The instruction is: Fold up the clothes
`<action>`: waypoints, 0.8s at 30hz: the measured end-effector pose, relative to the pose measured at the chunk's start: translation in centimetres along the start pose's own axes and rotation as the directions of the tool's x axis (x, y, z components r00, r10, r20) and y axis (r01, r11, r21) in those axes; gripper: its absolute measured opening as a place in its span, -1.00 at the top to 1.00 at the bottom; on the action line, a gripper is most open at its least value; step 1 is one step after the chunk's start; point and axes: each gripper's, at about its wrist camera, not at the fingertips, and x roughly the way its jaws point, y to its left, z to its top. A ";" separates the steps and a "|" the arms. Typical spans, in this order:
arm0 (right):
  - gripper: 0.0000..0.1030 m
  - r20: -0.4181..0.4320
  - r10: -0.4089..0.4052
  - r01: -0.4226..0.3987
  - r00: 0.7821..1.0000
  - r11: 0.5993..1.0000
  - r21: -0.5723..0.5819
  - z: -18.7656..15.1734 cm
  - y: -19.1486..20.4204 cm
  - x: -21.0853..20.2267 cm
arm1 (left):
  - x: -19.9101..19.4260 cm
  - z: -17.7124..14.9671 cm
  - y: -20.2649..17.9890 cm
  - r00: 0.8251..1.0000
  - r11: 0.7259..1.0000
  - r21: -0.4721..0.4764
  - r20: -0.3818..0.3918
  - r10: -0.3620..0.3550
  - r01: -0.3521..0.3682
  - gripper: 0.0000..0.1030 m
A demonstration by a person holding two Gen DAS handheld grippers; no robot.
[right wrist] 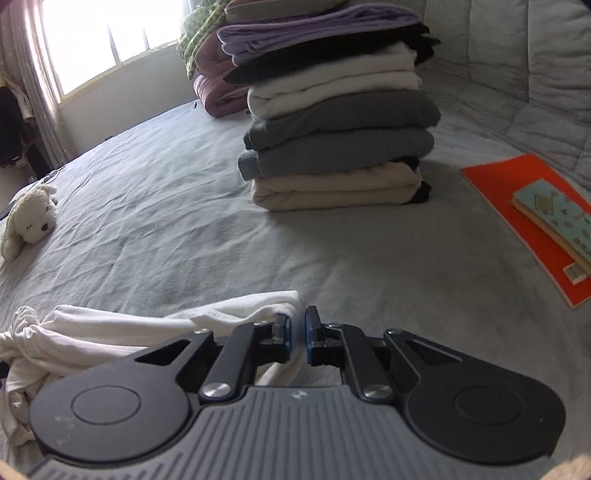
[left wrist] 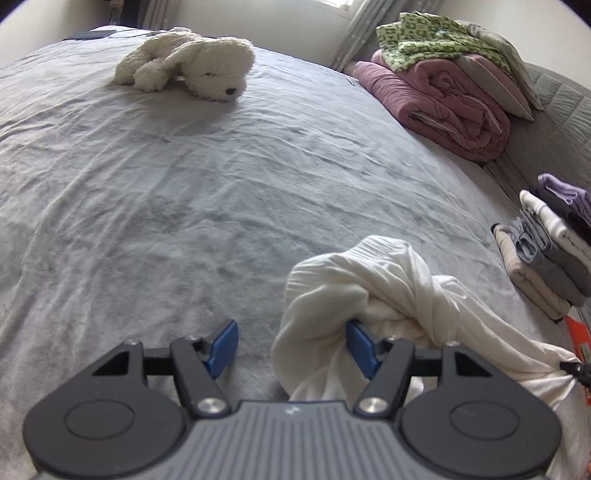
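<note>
The right tool [right wrist: 295, 334] pinches a corner of the white garment [right wrist: 110, 325] on the bed [right wrist: 166, 229]. The left tool [left wrist: 291, 347] stands wide, bunched cloth against one pad. No writing is readable on the orange book [right wrist: 517, 206] at the right.

The left gripper [left wrist: 291, 347] stood with jaws apart, tilted downward, while the right gripper [right wrist: 295, 334] was pinched nearly closed.

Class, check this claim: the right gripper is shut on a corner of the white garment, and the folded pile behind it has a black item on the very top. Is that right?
One detail is wrong. In the right wrist view, the right gripper is indeed shut on the white garment, but the folded pile is topped by a lilac item; the black one lies just beneath it.
</note>
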 end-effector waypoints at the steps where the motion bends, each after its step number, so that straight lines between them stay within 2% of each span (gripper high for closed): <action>1: 0.77 -0.008 0.003 -0.003 1.000 1.000 0.000 -0.1 0.1 0.0 | 0.2 -0.1 -0.2 1.000 1.000 0.012 0.000 -0.001 0.001 -0.17; 3: 0.72 -0.020 0.009 -0.009 1.000 1.000 0.003 -0.2 0.3 0.1 | 0.5 -0.2 -0.5 1.000 1.000 0.028 -0.004 0.000 0.000 -0.03; 6: 0.55 -0.019 0.034 -0.034 0.999 0.999 0.011 0.2 0.7 0.0 | 0.8 -0.3 -1.3 1.000 0.998 0.047 -0.006 -0.030 0.030 0.40; 7: 0.32 -0.016 0.052 -0.052 0.999 0.999 0.012 0.4 0.8 -0.1 | 0.8 -0.4 -1.6 0.999 0.998 0.057 0.001 -0.039 0.038 0.65; 8: 0.12 -0.010 0.066 -0.066 0.998 0.998 0.012 0.5 1.0 -0.3 | 0.6 -0.5 -2.0 0.999 0.996 0.073 0.011 -0.051 0.050 0.76; 10: 0.09 0.002 0.088 -0.088 0.996 0.996 0.002 0.6 1.6 -0.7 | 0.0 -0.9 -2.8 0.995 0.989 0.125 0.038 -0.089 0.084 0.87; 12: 0.08 -0.001 0.112 -0.112 0.994 0.994 -0.009 0.7 2.2 -0.9 | -0.7 -1.3 -3.7 0.984 0.969 0.192 0.058 -0.169 0.155 0.90; 14: 0.07 -0.015 0.141 -0.141 0.990 0.990 -0.006 0.6 2.9 -0.8 | -1.5 -1.9 -4.6 0.959 0.932 0.265 0.071 -0.276 0.248 0.90; 17: 0.06 -0.043 0.194 -0.194 0.980 0.981 0.004 0.5 4.1 -0.6 | -2.5 -3.1 -6.5 0.915 0.855 0.369 0.029 -0.402 0.364 0.90; 22: -0.02 -0.106 0.306 -0.308 0.946 0.951 -0.009 0.0 7.0 -0.5 | -3.1 -5.9 -9.1 0.843 0.708 0.483 -0.139 -0.519 0.515 0.96; 24: -0.05 -0.131 0.343 -0.350 0.930 0.936 -0.035 -0.3 8.5 -0.7 | -3.5 -7.0 -9.8 0.831 0.661 0.526 -0.187 -0.523 0.535 0.96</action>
